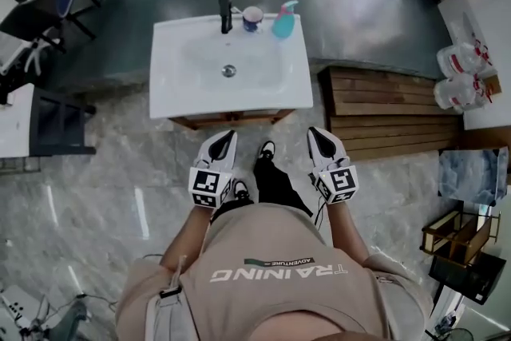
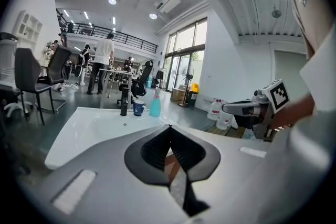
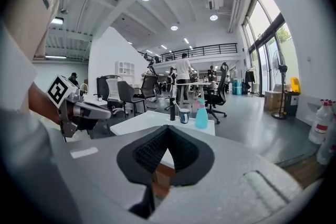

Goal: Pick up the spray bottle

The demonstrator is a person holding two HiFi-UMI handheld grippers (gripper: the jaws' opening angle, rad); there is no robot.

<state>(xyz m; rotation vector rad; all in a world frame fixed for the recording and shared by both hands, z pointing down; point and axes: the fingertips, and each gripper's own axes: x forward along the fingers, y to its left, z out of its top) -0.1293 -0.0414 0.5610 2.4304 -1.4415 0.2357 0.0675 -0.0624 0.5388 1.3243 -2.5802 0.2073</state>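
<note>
Spray bottle [image 1: 283, 20] is your target, and it is not yet held; this looks like the approach step. Nearest you, your left gripper [image 1: 227, 138] and right gripper [image 1: 318, 136] are side by side in front of your waist, both pointing forward. Each gripper's jaws are closed tip to tip, with nothing between them. Just ahead stands a white washbasin [image 1: 172, 96], its near edge close to the gripper tips but not touching them. Along its far rim, from left to right, stand a black tap [image 1: 226, 14], a blue cup [image 1: 252, 18], and the turquoise spray bottle, upright, just beside the cup. The whole basin lies between the bottle and both grippers. The next move probably calls for reaching your right gripper across the basin, opening its jaws, and closing them on the bottle's body without knocking the cup.
</note>
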